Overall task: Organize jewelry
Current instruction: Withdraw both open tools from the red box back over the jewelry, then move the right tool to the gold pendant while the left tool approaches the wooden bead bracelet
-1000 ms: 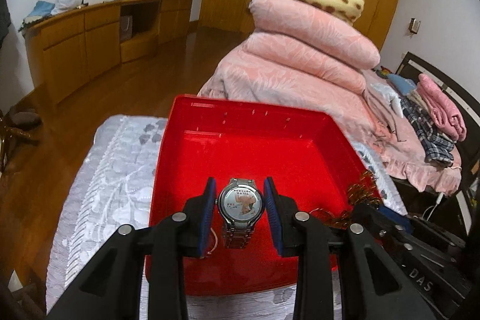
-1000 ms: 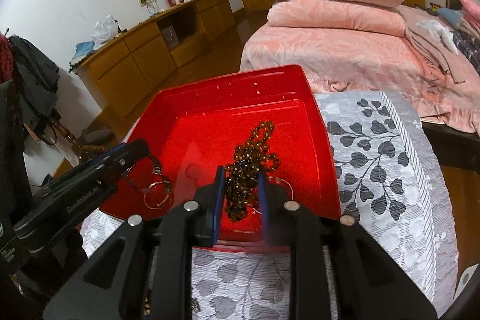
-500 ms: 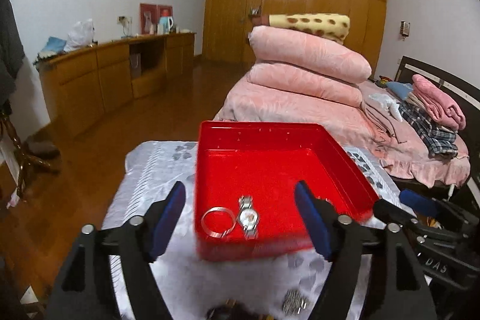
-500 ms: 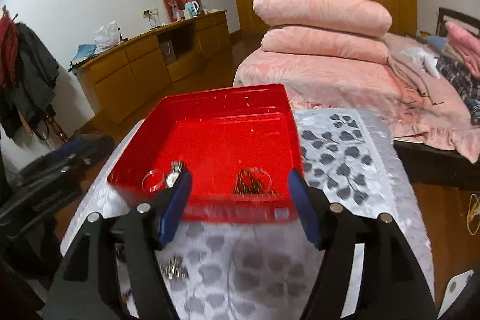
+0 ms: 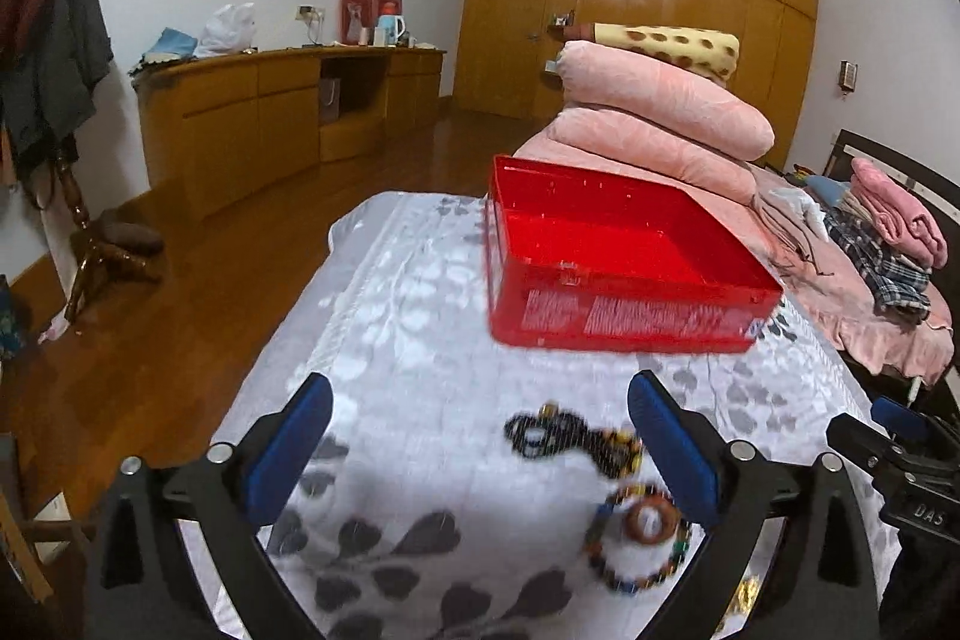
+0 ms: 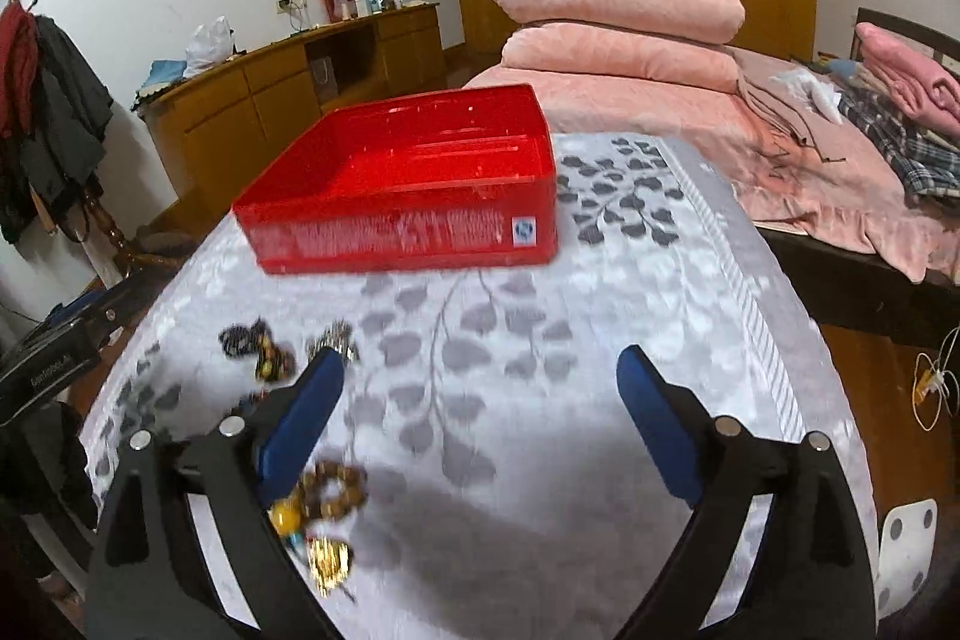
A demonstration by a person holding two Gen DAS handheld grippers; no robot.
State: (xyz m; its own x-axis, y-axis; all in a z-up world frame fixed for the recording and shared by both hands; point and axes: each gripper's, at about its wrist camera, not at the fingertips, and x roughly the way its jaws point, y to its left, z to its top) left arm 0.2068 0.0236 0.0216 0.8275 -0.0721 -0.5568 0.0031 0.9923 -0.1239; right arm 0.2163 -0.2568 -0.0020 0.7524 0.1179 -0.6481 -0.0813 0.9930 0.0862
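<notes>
Left gripper [image 5: 480, 427]: we see its blue pads spread wide and opening further, nothing clamped; dark beads lie on the cloth below the gap.
Right gripper [image 6: 480, 394]: we see its jaws likewise wide and opening, with only bare patterned cloth between them.
Red box [image 5: 624, 268]: we find it on the far part of the table, well apart from both grippers; its contents are hidden by the near wall.
Loose jewelry: a dark bead string [image 5: 564, 439] and a multicoloured bracelet [image 5: 636, 538] lie near our left gripper's right finger; a brown bead bracelet [image 6: 333, 487] and a gold piece [image 6: 327, 562] lie beside our right gripper's left finger.
Tablecloth [image 6: 540, 340]: grey-white with leaf print.
</notes>
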